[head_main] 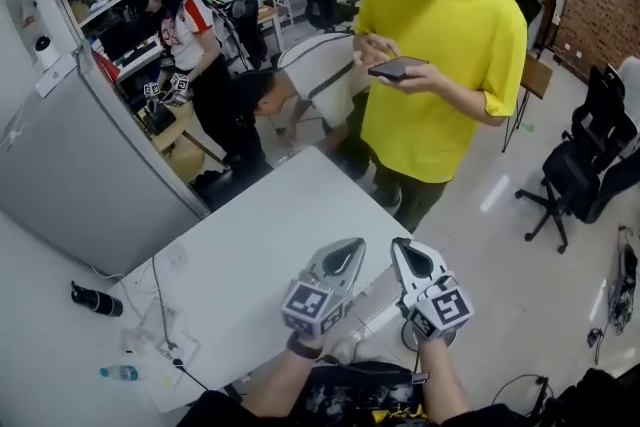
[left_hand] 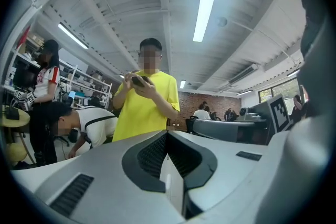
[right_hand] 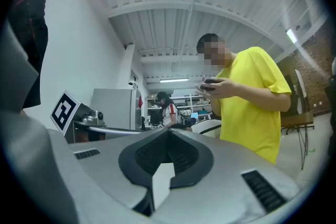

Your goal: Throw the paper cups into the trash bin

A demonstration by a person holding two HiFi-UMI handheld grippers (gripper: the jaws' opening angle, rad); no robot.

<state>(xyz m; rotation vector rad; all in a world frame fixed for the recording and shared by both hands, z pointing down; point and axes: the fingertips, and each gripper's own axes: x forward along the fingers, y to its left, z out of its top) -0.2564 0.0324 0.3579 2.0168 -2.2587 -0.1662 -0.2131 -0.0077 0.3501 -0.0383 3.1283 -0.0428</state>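
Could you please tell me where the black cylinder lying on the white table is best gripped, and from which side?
Probably across its middle, from straight above. The black cylinder lies on its side on the white table, long axis slanting left to right, so both long flanks are free for the jaws.

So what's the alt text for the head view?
The left gripper and right gripper, both shut and empty, are held above a white table. A person in a yellow shirt stands beyond it, looking at a phone.
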